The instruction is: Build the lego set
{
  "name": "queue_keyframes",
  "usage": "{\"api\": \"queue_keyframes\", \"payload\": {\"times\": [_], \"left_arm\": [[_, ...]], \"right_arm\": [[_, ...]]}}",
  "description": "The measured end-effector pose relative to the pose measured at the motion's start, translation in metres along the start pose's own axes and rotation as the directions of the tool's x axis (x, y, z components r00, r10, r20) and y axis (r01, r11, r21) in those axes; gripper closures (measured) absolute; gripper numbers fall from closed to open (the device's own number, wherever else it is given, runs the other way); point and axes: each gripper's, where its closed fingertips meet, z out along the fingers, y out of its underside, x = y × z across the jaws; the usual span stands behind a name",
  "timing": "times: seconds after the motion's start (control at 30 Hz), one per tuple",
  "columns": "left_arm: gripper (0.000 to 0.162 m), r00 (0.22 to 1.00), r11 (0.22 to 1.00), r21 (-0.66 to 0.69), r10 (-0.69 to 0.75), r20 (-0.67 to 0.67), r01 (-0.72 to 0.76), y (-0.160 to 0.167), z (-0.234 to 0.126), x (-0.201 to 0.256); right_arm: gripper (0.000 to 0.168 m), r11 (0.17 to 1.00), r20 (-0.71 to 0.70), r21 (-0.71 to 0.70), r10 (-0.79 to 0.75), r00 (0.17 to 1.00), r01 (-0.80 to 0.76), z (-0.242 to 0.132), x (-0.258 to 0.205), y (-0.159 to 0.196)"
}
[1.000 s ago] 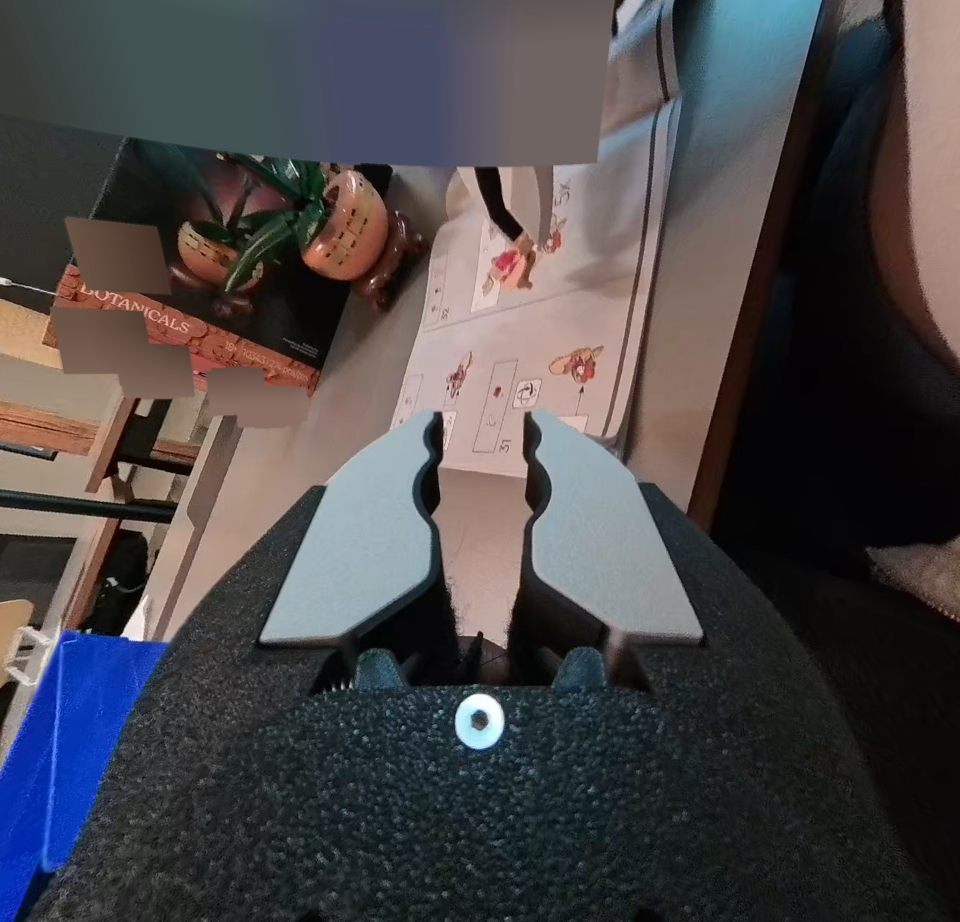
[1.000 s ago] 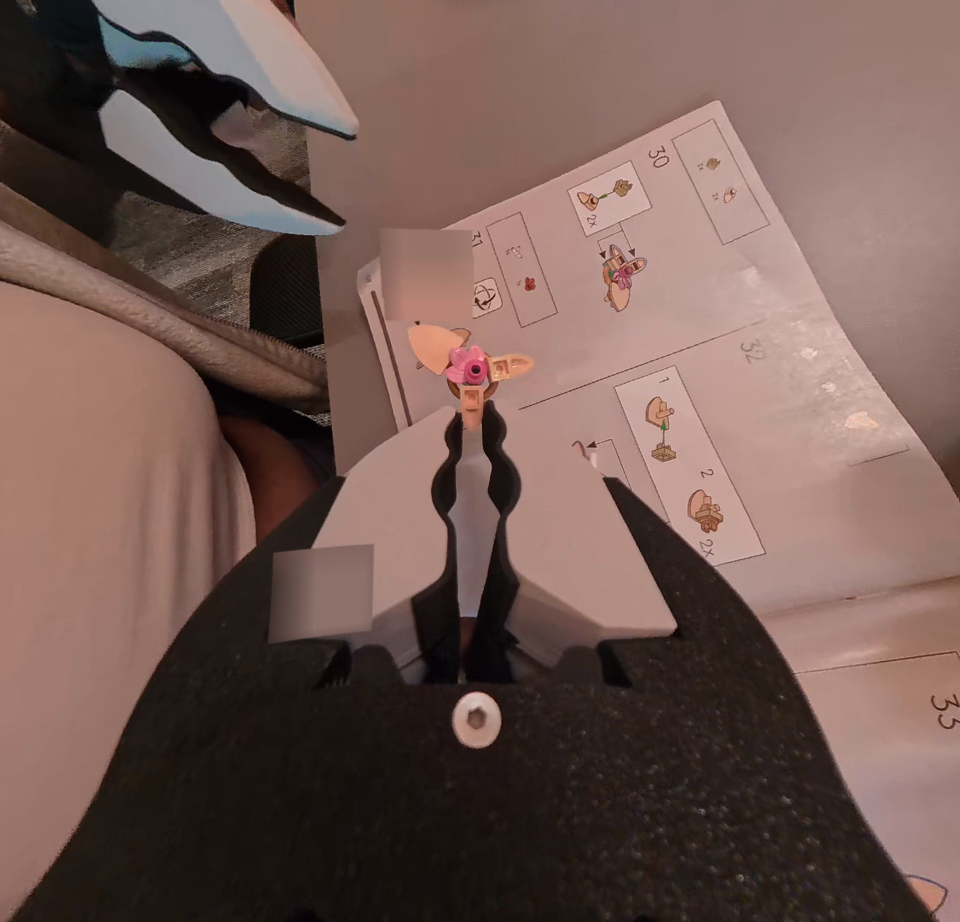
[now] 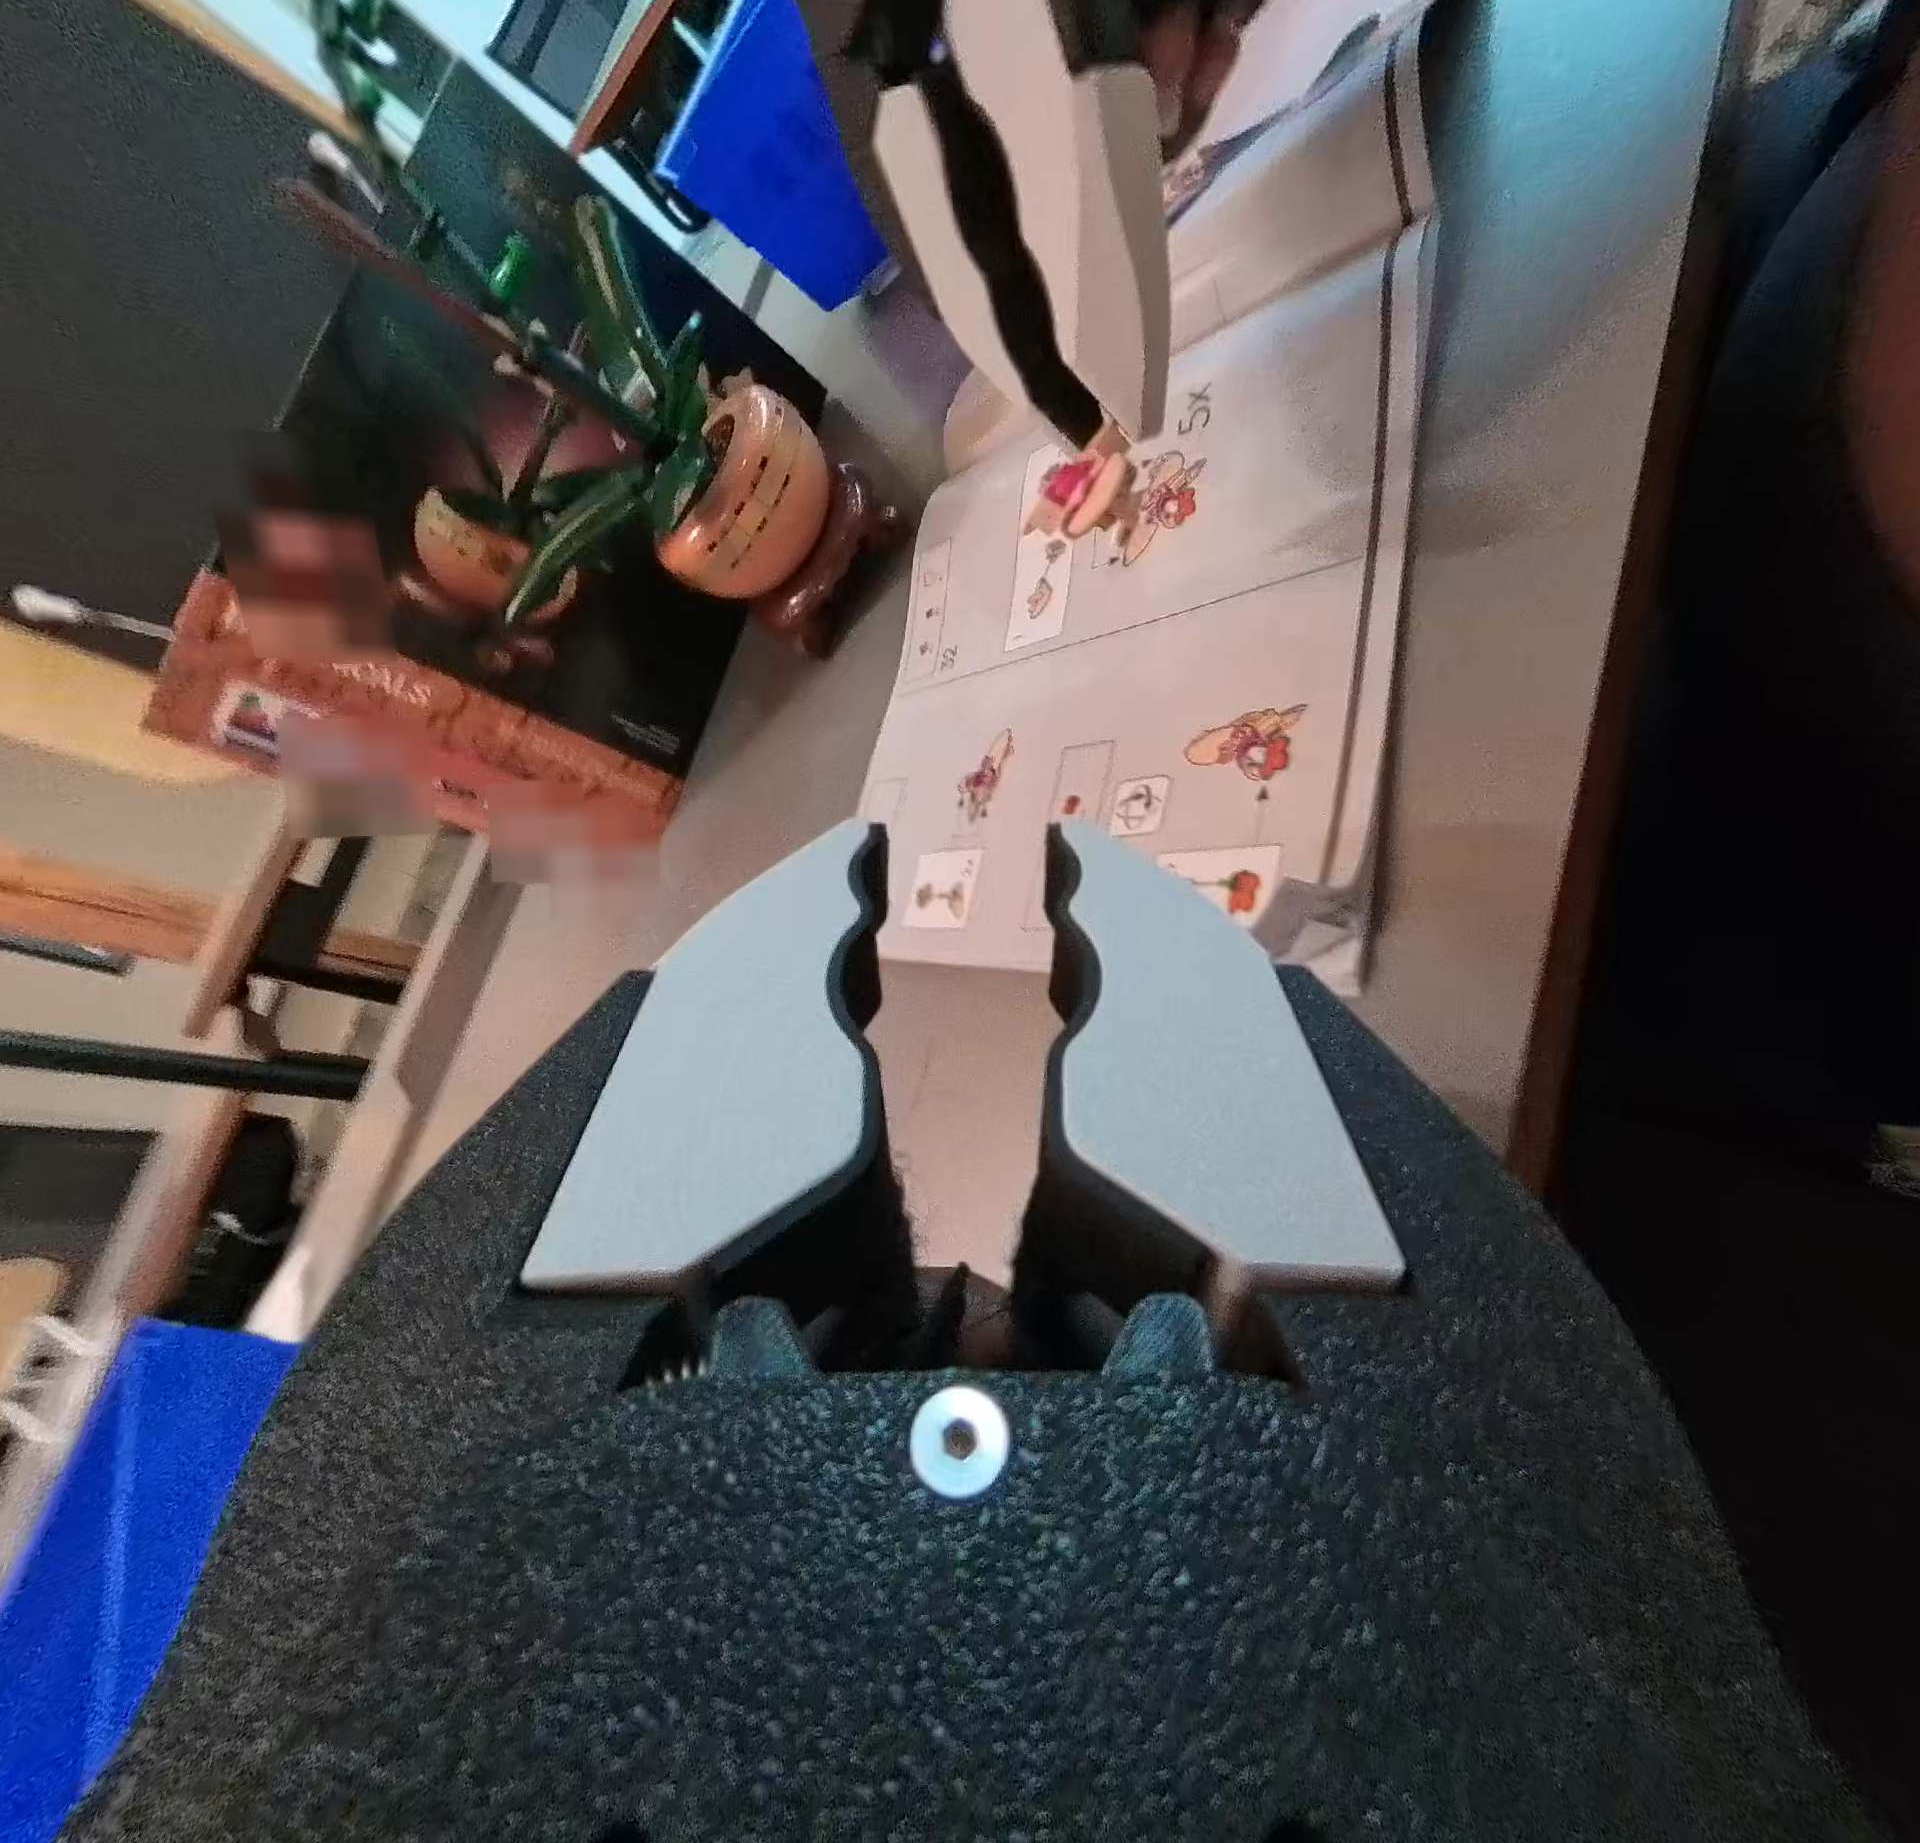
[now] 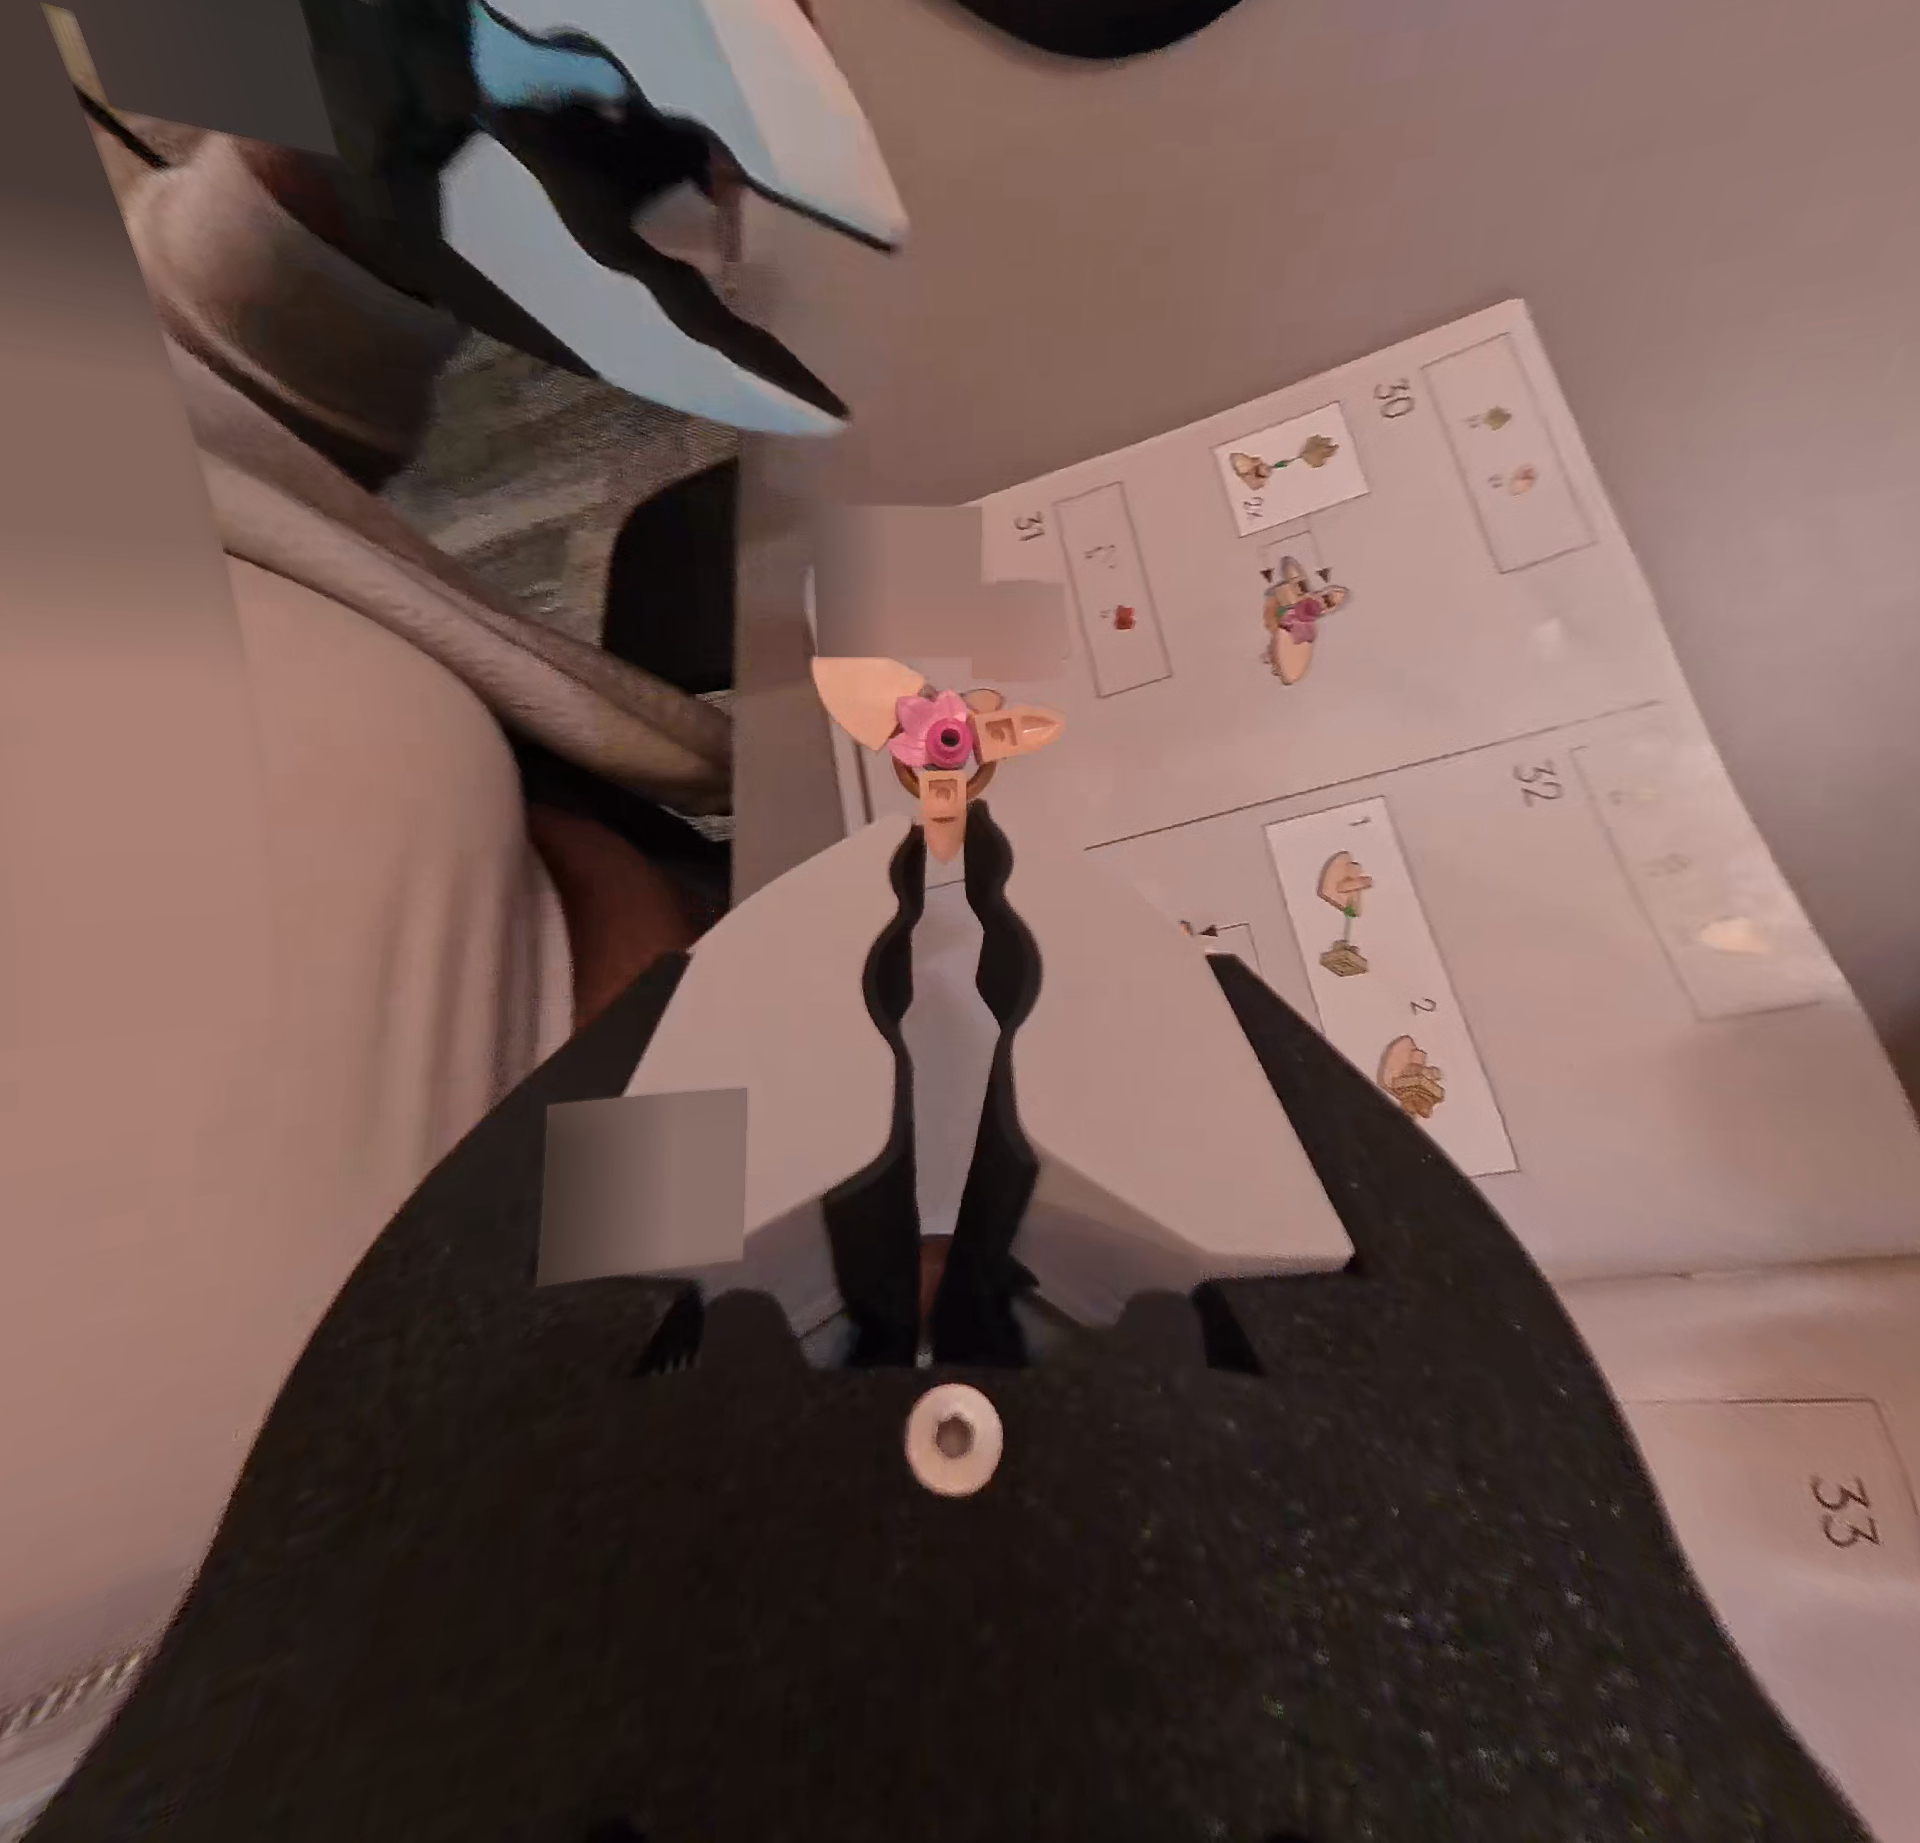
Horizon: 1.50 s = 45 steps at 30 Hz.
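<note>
My right gripper (image 4: pixel 943 837) is shut on a small lego flower (image 4: pixel 935 739) with peach petals and a pink centre, gripping its lower petal at the fingertips above the open instruction booklet (image 4: pixel 1558 754). In the left wrist view the right gripper (image 3: pixel 1117 432) hangs over the booklet (image 3: pixel 1143 671) with the flower (image 3: pixel 1081 489) at its tip. My left gripper (image 3: pixel 966 837) is open and empty, near the booklet's near edge. It also shows at the upper left of the right wrist view (image 4: pixel 847 339), apart from the flower.
The lego set box (image 3: pixel 468 598), printed with potted plants, stands left of the booklet. A built brown and peach lego pot (image 3: pixel 758 526) stands beside it. Blue bins (image 3: pixel 790 162) sit behind and at lower left (image 3: pixel 104 1533). The table edge (image 3: pixel 1579 858) runs along the right. Across from one pair of fingers to the other is roughly 9 cm.
My left gripper has moved forward toward the booklet and the right gripper, which looks larger and nearer now. The right gripper keeps its hold on the flower.
</note>
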Motion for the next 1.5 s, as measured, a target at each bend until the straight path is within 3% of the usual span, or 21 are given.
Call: {"api": "queue_keyframes", "payload": {"times": [0.13, 0.57, 0.93, 1.23, 1.5], "left_arm": [[0.134, 0.989, 0.99, 0.002, -0.144, -0.018, 0.144, 0.009, -0.014, 0.009], [0.135, 0.959, 0.96, 0.025, -0.276, -0.059, 0.278, 0.011, 0.001, 0.023], [0.136, 0.941, 0.94, -0.036, -0.339, -0.021, 0.338, 0.023, 0.02, 0.015], [0.136, 0.942, 0.939, -0.136, -0.328, -0.072, 0.317, 0.032, 0.029, 0.025], [0.136, 0.931, 0.929, -0.118, -0.36, -0.055, 0.352, 0.031, 0.028, 0.02]], "right_arm": [[0.161, 0.998, -0.132, -0.032, -0.058, 0.99, 0.055, 0.01, 0.012, 0.01], [0.161, 0.994, -0.314, -0.071, -0.102, 0.944, 0.084, 0.022, 0.022, 0.025], [0.161, 0.997, -0.337, -0.022, -0.079, 0.938, 0.076, 0.024, 0.02, 0.022], [0.161, 0.997, -0.331, -0.039, -0.073, 0.941, 0.063, 0.03, 0.021, 0.027], [0.161, 0.998, -0.323, -0.029, -0.06, 0.944, 0.053, 0.033, 0.02, 0.026]]}}
